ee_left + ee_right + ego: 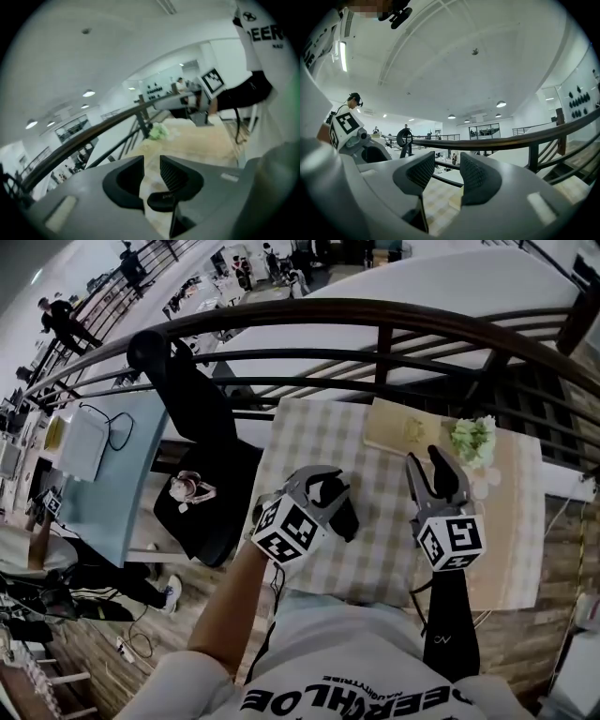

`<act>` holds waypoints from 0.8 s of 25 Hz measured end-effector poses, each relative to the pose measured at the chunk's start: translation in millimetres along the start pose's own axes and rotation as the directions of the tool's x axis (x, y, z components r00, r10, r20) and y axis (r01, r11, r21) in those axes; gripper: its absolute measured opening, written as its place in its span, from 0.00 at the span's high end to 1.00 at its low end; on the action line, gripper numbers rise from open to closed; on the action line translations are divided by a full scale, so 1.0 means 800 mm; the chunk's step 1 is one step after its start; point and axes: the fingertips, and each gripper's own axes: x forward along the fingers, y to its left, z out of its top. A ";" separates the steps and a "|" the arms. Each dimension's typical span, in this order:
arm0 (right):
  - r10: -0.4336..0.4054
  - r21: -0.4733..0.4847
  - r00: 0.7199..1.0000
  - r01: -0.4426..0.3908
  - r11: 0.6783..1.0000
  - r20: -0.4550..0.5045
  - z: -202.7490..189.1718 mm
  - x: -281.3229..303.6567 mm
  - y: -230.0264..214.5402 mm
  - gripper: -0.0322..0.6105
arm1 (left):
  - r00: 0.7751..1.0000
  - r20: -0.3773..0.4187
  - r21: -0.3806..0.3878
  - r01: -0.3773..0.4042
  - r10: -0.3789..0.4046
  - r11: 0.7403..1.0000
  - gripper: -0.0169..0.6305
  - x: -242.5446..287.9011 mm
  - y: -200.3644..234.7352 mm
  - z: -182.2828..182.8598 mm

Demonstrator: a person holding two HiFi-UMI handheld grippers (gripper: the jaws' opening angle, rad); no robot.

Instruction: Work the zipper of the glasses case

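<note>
Left gripper (330,491) is held low over the checked cloth (375,531), jaws only a narrow gap apart, nothing between them. In its own view, left gripper (151,166) shows just cloth and bare tabletop through the gap. Right gripper (427,463) is to the right of it, over the cloth's right edge. Its jaws are set moderately apart and empty, tips pointing toward the far side of the table. In its own view, right gripper (446,171) looks out past the railing (497,140), with cloth below the jaws. Each gripper's marker cube faces up in the head view. A pale flat boxy item at the far edge of the cloth is likely the glasses case (403,426). It lies apart from both grippers and ahead of the right one. No zipper can be made out at this size. The same pale block shows low between the right jaws (455,200), well beyond them and not touched. Just right of the case is a green-white flower bunch (473,437) on the wooden table (516,521). The dark curved railing (375,315) runs behind the table. A black chair (202,437) stands left of the table with a small pink-white object (190,489) on its seat. Further left is a light blue table (122,474).
</note>
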 end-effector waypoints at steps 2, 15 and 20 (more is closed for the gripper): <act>-0.005 0.006 1.000 0.005 1.000 -0.009 -0.005 -0.001 -0.006 0.64 | 0.978 -0.150 0.187 0.175 -0.148 0.967 0.79 0.020 -0.035 -0.029; -0.078 0.008 0.994 0.079 0.997 -0.075 -0.045 -0.024 -0.049 0.64 | 0.710 -0.673 0.622 0.695 -0.208 0.360 0.52 0.108 -0.133 -0.231; -0.104 0.001 0.990 0.104 0.995 -0.100 -0.056 -0.033 -0.057 0.64 | 0.771 -0.597 0.566 0.601 -0.222 0.564 0.52 0.119 -0.137 -0.221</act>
